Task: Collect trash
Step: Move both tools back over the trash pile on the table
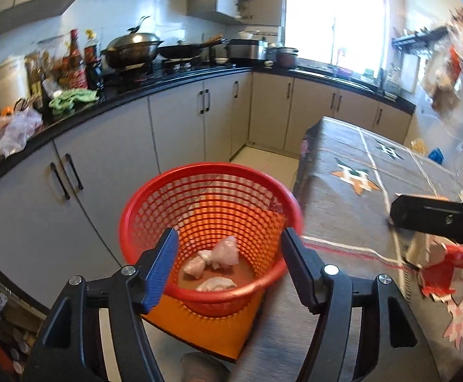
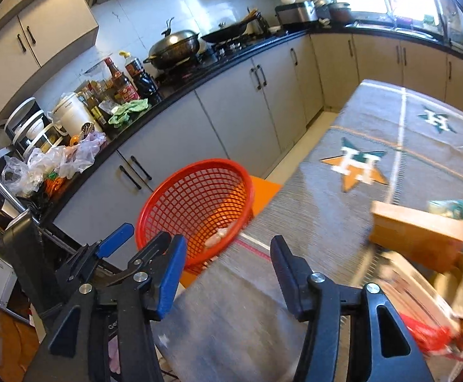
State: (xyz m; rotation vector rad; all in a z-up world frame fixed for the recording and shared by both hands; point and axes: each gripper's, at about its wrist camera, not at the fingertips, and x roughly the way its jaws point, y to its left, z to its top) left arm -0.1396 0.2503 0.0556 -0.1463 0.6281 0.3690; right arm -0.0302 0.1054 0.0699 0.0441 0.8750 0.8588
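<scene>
Two open hand-held grippers (image 1: 229, 262); one basket (image 1: 155, 191), three wads (image 1: 210, 269).

On the black counter (image 1: 174, 78) to my left I see a lidded wok (image 1: 132, 47) on the stove, a frying pan (image 1: 183, 50) beside it, and dark sauce bottles (image 1: 84, 63) nearer me. A green cloth (image 1: 72, 98) lies at the counter's front edge, just below the bottles. A white jar (image 2: 72, 113) stands further along, with crumpled clear bags (image 2: 56, 162) by it. Grey cabinets (image 1: 180, 121) run beneath. A bright window (image 1: 333, 16) fills the far wall. A patterned cloth (image 2: 358, 165) covers my desk.
</scene>
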